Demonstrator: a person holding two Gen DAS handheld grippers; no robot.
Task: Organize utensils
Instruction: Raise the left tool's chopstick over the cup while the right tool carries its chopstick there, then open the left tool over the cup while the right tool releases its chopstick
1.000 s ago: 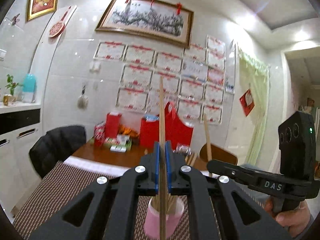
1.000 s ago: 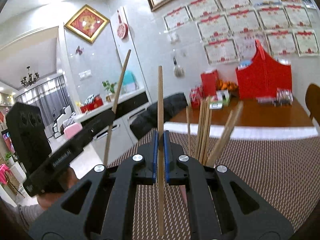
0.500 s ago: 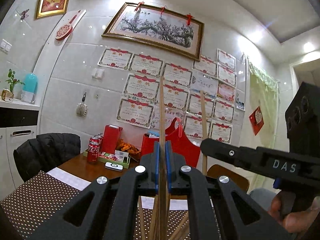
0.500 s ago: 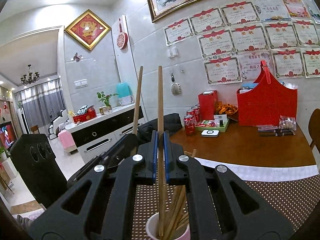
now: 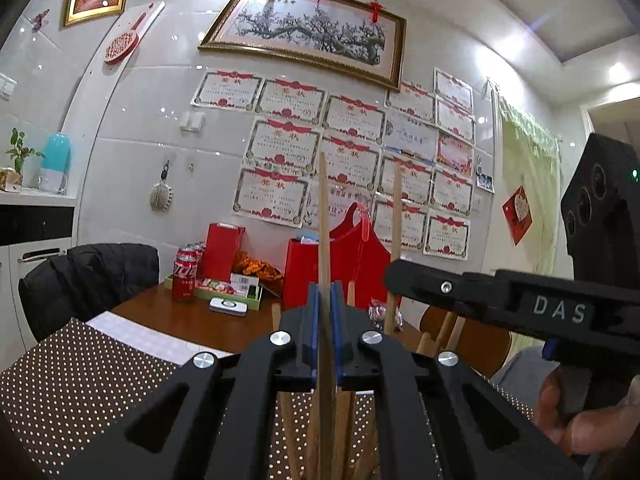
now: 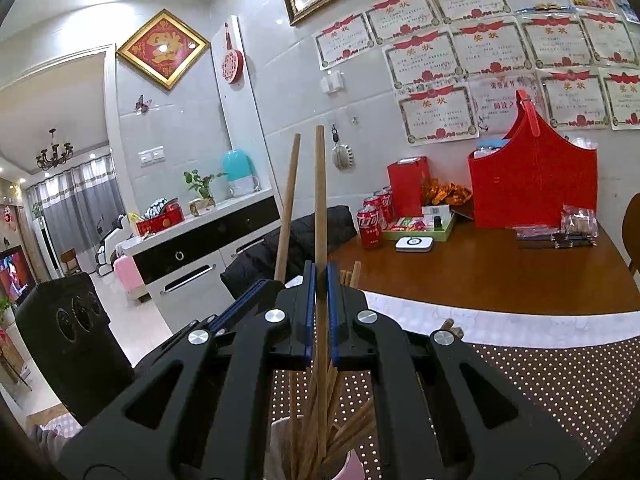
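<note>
Both jaws clenched, left chopstick and right chopstick each upright; tips over pink cup.

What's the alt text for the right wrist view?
Right gripper shut on an upright chopstick, its lower end in a pink cup of chopsticks on a dotted mat. Left gripper beside it holds another.
</note>
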